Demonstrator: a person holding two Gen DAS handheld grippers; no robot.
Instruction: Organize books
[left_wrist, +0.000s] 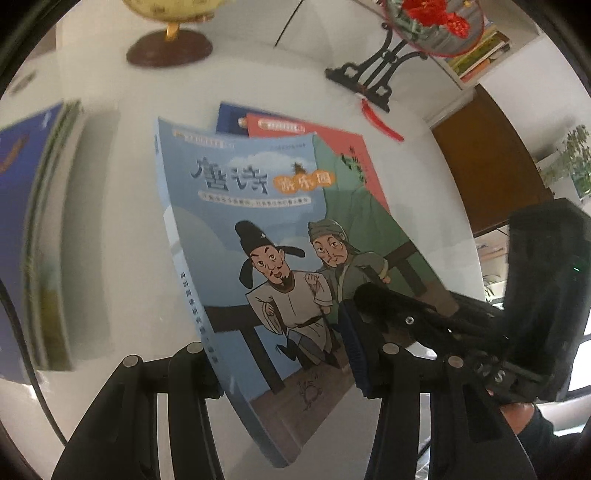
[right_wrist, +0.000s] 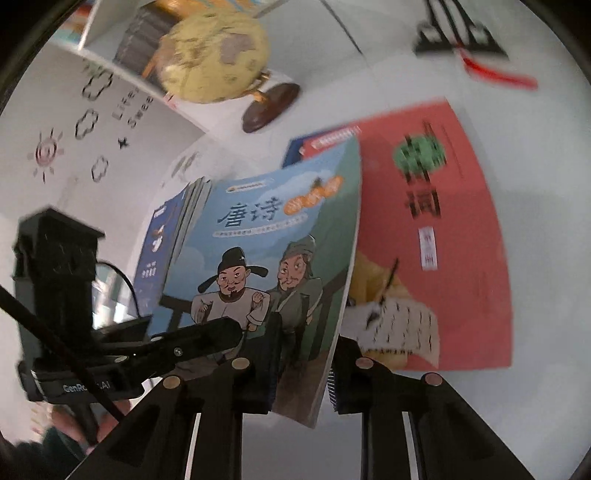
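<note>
The blue book's (left_wrist: 236, 236) lower corner ran out of sight between the grippers. Both gripped it: the left gripper (left_wrist: 284, 373) pinched across its bottom edge, the right gripper (right_wrist: 303, 369) clamped its glossy cover, above a red book (right_wrist: 436, 229) on the white table (left_wrist: 110, 206). Farther back stood a blurred globe (right_wrist: 214, 55).

Both claws were matte black plastic. The left claw (left_wrist: 284, 369) had broad black finger arms, each topped by round silver pins, and a ribbed blue pad lined one finger. The right claw (right_wrist: 301, 373) matched it, with brass-toned pins on its arms. Seen beside the right claw, the left claw's body bore white "GenRo…AI" lettering, a small screw and a black cable.
</note>
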